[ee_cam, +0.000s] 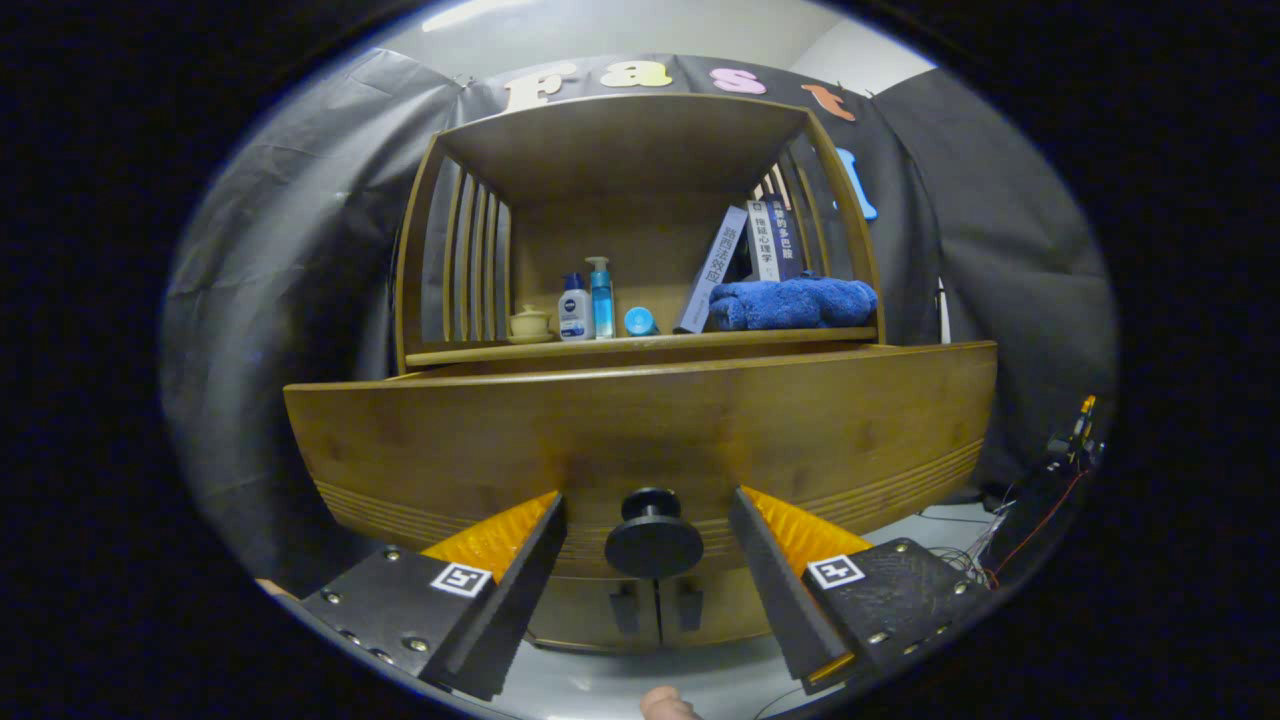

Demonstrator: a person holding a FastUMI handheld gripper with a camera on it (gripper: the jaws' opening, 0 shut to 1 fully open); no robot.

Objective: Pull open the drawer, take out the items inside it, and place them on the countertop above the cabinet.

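A wooden cabinet's drawer front (640, 430) spans the view just ahead of me, and I cannot tell whether it is pulled out. Its round black knob (653, 538) sits between my two fingers (520, 570), clear of both. My gripper (648, 505) is open, with the fingertips close to the drawer face on either side of the knob. The drawer's inside is hidden. Above the drawer runs the countertop (640, 348) under a wooden shelf hood.
On the countertop stand a small cream teapot (529, 323), a white bottle (574, 309), a blue pump bottle (601, 298), a blue cap (639, 321), leaning books (765, 245) and a folded blue towel (792, 302). Two lower cabinet doors (655, 610) sit under the drawer. Cables (1040, 500) lie at the right.
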